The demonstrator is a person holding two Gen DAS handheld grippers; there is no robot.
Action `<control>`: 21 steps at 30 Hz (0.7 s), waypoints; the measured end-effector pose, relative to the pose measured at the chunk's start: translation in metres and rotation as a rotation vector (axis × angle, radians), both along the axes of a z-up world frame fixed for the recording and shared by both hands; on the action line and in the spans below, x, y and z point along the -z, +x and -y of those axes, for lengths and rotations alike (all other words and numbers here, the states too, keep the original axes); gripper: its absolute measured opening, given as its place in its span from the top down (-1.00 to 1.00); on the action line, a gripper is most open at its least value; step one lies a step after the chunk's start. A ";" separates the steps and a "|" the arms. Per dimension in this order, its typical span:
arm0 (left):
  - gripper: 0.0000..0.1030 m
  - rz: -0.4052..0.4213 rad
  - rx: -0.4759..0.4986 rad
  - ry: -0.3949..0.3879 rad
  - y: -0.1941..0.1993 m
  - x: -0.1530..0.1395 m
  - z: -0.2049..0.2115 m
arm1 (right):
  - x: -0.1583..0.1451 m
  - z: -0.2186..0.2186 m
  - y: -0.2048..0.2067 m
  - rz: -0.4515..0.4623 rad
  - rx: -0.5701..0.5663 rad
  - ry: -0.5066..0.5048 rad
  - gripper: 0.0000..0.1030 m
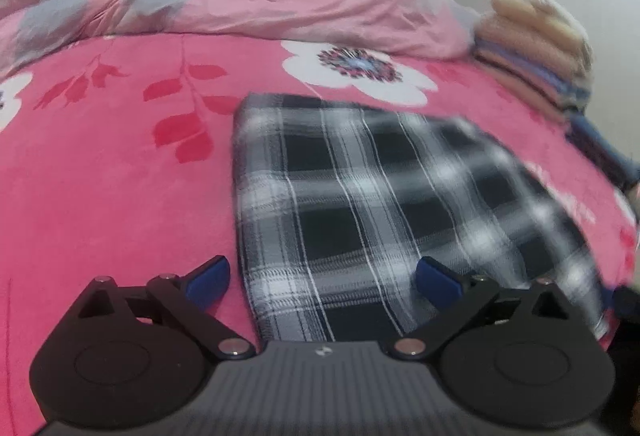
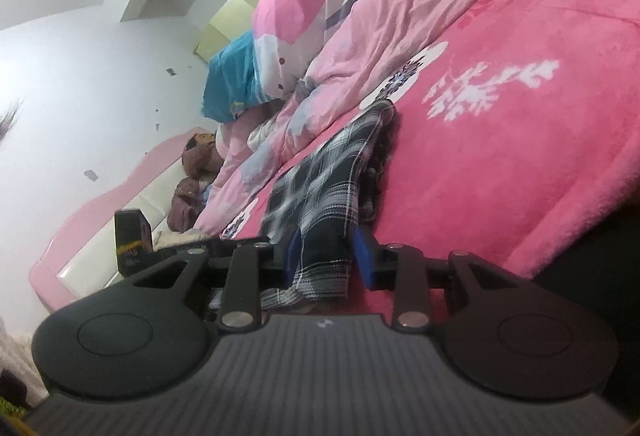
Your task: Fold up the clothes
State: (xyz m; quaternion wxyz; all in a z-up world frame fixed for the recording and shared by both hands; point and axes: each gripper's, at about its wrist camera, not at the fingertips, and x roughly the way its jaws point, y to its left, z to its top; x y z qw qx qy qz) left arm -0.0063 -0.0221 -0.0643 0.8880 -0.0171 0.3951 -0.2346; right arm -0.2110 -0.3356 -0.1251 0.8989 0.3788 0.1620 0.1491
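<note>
The plaid garment (image 1: pixel 384 204) lies on the pink flowered blanket (image 1: pixel 112 196) of the bed, already folded into a compact, roughly rectangular packet, so I judge most of the folding on this piece is done. What looks left is a last fold or tidying, then moving it to the stack of folded clothes (image 1: pixel 536 56) near the bed's far right corner. My left tongs (image 1: pixel 322 278) hang spread wide above its near edge, gripping nothing. My right tongs (image 2: pixel 326 256), rolled on their side, sit partly apart with the garment's near end (image 2: pixel 320 248) between the blue pads; I cannot tell whether they pinch it. In the right view its long axis runs away from me toward the rumpled quilt (image 2: pixel 360 48).
</note>
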 end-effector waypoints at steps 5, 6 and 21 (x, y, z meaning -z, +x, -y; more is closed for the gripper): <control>-0.85 -0.030 -0.105 -0.065 0.003 -0.005 -0.022 | 0.000 0.003 -0.001 -0.002 -0.004 0.004 0.42; -0.85 -0.038 -0.122 -0.088 0.002 -0.006 -0.028 | 0.000 0.004 -0.001 -0.003 -0.003 0.008 0.42; -0.81 -0.111 -0.166 -0.463 -0.054 -0.006 -0.113 | -0.020 -0.008 -0.003 -0.121 0.089 -0.080 0.42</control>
